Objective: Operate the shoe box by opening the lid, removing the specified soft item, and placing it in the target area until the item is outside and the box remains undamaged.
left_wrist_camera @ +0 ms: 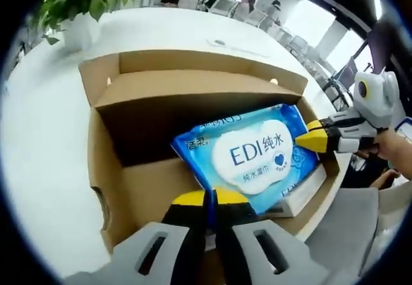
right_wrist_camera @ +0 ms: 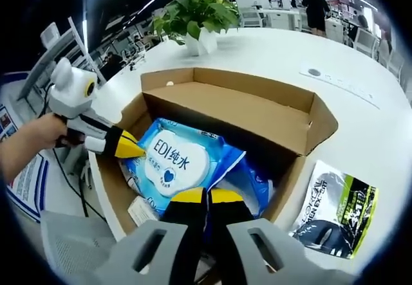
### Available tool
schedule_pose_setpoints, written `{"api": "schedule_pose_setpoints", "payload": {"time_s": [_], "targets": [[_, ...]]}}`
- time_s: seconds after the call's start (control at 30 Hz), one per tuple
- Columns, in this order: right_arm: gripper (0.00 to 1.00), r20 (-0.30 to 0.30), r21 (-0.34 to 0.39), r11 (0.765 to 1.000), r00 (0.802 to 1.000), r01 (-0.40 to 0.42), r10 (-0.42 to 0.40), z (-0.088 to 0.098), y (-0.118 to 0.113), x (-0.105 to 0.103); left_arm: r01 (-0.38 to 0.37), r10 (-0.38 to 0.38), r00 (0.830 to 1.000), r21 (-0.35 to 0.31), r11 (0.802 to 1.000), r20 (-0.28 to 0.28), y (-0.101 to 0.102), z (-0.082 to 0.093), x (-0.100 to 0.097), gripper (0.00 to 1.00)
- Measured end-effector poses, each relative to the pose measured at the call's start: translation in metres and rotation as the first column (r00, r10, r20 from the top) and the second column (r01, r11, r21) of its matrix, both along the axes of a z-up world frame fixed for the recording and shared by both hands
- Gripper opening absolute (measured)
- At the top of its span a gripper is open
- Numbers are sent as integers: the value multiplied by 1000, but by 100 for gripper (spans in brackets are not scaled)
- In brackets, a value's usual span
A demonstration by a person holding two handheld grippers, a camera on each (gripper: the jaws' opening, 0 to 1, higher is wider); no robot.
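An open brown shoe box (left_wrist_camera: 122, 169) lies on a white table with its lid flaps folded back. A blue wet-wipes pack (left_wrist_camera: 254, 156) with a white "EDI" label is tilted up inside it. My left gripper (left_wrist_camera: 210, 198) is shut on the pack's near edge. My right gripper (left_wrist_camera: 308, 138) comes in from the right, shut on the opposite end. In the right gripper view, the right gripper (right_wrist_camera: 206, 198) pinches the wipes pack (right_wrist_camera: 177, 163) over the box (right_wrist_camera: 290, 121), and the left gripper (right_wrist_camera: 132, 147) holds the pack's left end.
A white flat item (left_wrist_camera: 302, 195) lies under the pack in the box, and more blue packaging (right_wrist_camera: 254, 182) sits beside it. A black-green-white packet (right_wrist_camera: 335, 214) lies on the table (right_wrist_camera: 360, 60) right of the box. A potted plant (right_wrist_camera: 193, 18) stands beyond.
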State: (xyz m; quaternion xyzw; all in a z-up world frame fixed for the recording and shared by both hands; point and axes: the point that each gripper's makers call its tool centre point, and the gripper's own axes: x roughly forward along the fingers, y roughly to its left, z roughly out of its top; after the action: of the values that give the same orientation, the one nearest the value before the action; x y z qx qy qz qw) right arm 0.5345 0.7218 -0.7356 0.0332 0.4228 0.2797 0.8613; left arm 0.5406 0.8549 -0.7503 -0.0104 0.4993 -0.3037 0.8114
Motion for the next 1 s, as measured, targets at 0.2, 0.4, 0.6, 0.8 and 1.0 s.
{"api": "schedule_pose_setpoints", "payload": {"time_s": [0.2,0.4,0.6,0.8,1.0], "targets": [[0,10,9,1000,1000,-2,2,9,0,-1,11,-11,1000,1,1000,24,1,9,0,0],[0,17,25,1000,1000,9,-10,17,-3,-1,5,-4,999,-9,1000,42,-1,20,-2,0],[0,22,36,999,1000,18,-19,23,-7,-4,2,-1,998,-20,1000,56,-8,31,-8,0],[0,32,47,998,999,31,-33,32,-12,-5,2,0,998,-28,1000,71,-14,41,-9,0],[0,39,55,997,998,52,-54,40,-25,-6,15,-12,997,-42,999,71,-25,48,-8,0]]}}
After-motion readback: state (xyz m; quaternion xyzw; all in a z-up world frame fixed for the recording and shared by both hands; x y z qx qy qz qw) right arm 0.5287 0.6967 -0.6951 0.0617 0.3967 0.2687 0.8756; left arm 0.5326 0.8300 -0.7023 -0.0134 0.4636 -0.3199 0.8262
